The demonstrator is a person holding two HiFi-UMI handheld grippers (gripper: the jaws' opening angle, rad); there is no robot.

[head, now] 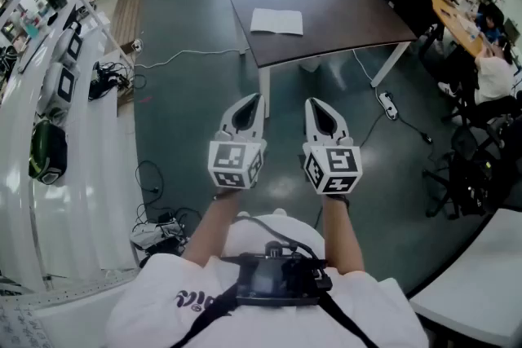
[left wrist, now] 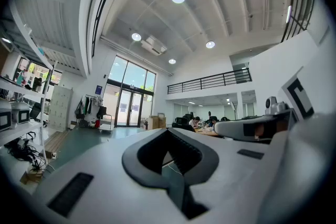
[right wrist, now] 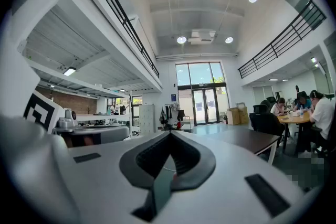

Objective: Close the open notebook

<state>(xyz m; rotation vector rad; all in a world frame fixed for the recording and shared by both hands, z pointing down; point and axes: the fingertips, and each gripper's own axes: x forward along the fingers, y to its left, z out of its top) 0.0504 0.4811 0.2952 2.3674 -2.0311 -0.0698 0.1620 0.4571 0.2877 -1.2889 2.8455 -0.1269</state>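
Observation:
The open notebook lies flat, its white pages up, on a dark brown table some way ahead across the floor. I hold both grippers level at chest height, side by side, pointing at that table and well short of it. The left gripper is shut with nothing in it, its tips meeting at one point. The right gripper is also shut and empty, its tips together. In the right gripper view the table shows to the right. The notebook is not visible in either gripper view.
White shelving with equipment runs along the left. Cables and a power strip lie on the grey-green floor. Office chairs and seated people at desks fill the right side. A white tabletop is at the lower right.

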